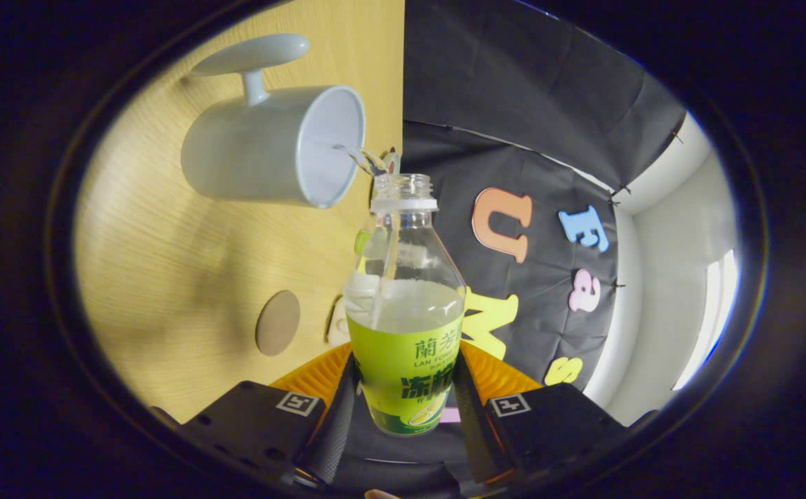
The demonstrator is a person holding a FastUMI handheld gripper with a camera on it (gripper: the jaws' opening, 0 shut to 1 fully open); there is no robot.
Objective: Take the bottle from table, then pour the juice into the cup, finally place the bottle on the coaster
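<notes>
Because the gripper is rolled onto its side, the wooden table (167, 277) appears as an upright plane, and everything standing on it seems tipped over. This roll is the pouring attitude: it lowers the bottle neck so that liquid can run out.

The white cup (264, 149) stands on the table beyond the fingers, with its open mouth facing the bottle neck and its handle turned to the far side, clear of the pour. The bottle (403, 312) lies between the two fingers, which press on its green-labelled lower body from both sides; the gripper (403, 398) is thus closed firmly on it. Gripping low leaves the neck free to reach toward the cup rim. The cap is off, and a thin stream (354, 156) passes from the neck into the cup. Pale juice remains in the bottle.

The round brown coaster (278, 323) lies flat on the table, apart from the cup, unoccupied and ready for the final placement.
</notes>
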